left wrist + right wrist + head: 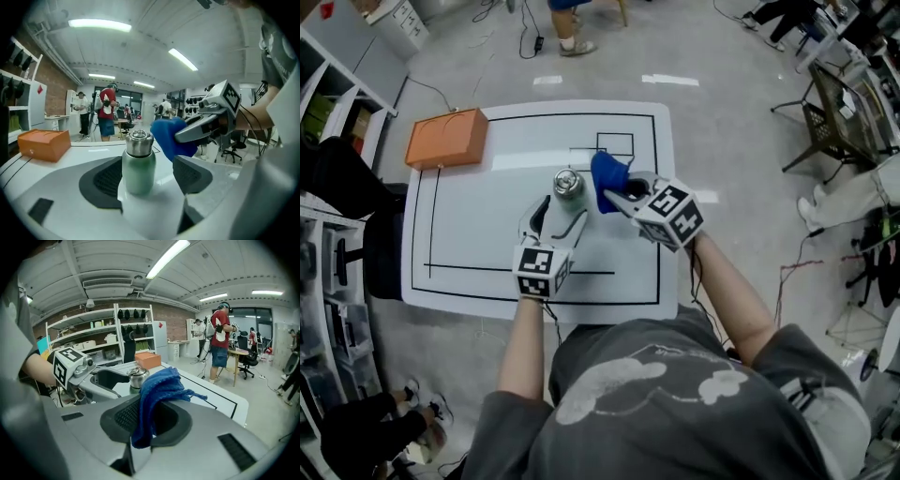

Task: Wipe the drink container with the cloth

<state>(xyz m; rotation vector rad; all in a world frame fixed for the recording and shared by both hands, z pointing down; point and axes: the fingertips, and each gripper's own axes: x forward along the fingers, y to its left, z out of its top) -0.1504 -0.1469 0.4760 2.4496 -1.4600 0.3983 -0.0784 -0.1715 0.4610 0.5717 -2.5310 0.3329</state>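
1. Bottle (138,166): the drink container. It has a pale green, matte, straight-sided body and a narrower brushed-steel cap with a rounded top. It stands upright on the desk (487,246), near the middle and a little toward the far edge, close to a small black rectangle drawn there.
2. Desk: a white top marked with thin black lines that form a large frame.
3. Left gripper (565,208): its jaws are spread wide with the bottle standing between them. From the left gripper view, the dark ribbed pads (105,180) sit on either side of the green body with a gap showing on each side, so nothing is clamped.
4. Right gripper (615,198): its jaws are closed on the cloth (157,390), which is pinched between the pads.
5. Cloth: deep blue, with a looped, towel-like weave. It is bunched up, one end hanging below the jaws and the rest bulging out past the tips. It sits just to the right of the bottle's cap, at cap height; whether it touches the steel cannot be told.
6. Box (446,138): orange and closed, at the far left corner of the desk, well apart from the bottle.
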